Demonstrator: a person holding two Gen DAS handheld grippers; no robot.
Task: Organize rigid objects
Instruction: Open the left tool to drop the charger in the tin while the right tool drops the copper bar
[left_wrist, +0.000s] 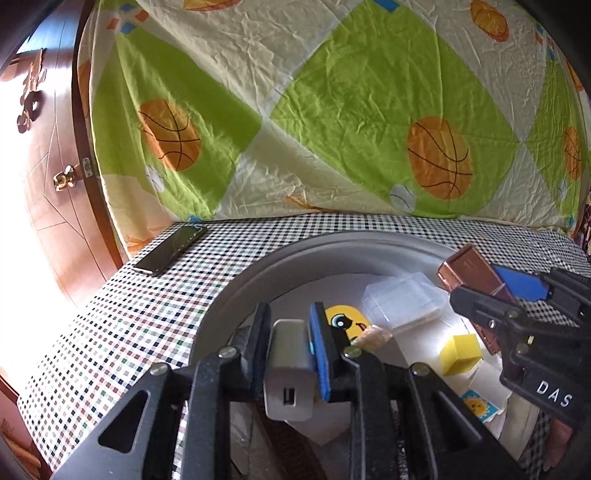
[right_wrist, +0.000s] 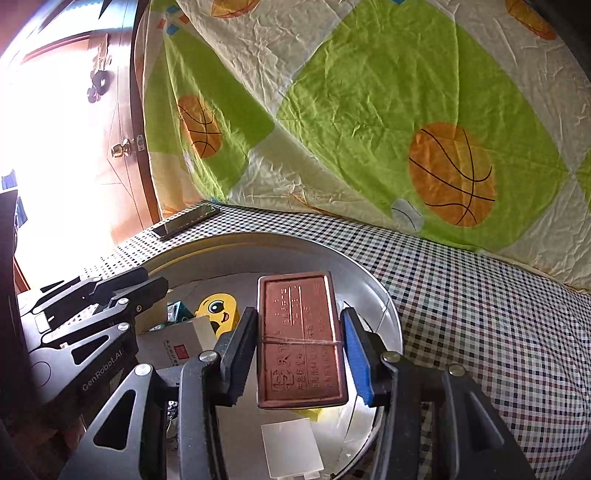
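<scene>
My left gripper (left_wrist: 290, 317) is shut on a grey USB charger block (left_wrist: 290, 373) and holds it over the round metal tray (left_wrist: 280, 254). My right gripper (right_wrist: 299, 325) is shut on a flat copper-coloured box (right_wrist: 301, 339) with embossed writing, held above the tray (right_wrist: 384, 295); the box also shows in the left wrist view (left_wrist: 472, 269). In the tray lie a yellow cartoon-face toy (left_wrist: 349, 321), a clear plastic case (left_wrist: 404, 301), a yellow cube (left_wrist: 461, 354), white cards and a small white box (right_wrist: 177, 341).
The tray sits on a black-and-white checked tablecloth (left_wrist: 147, 314). A dark phone (left_wrist: 171, 249) lies at the table's far left corner. A green and cream basketball-print sheet (left_wrist: 332, 110) hangs behind the table. A wooden door (left_wrist: 55, 177) stands at the left.
</scene>
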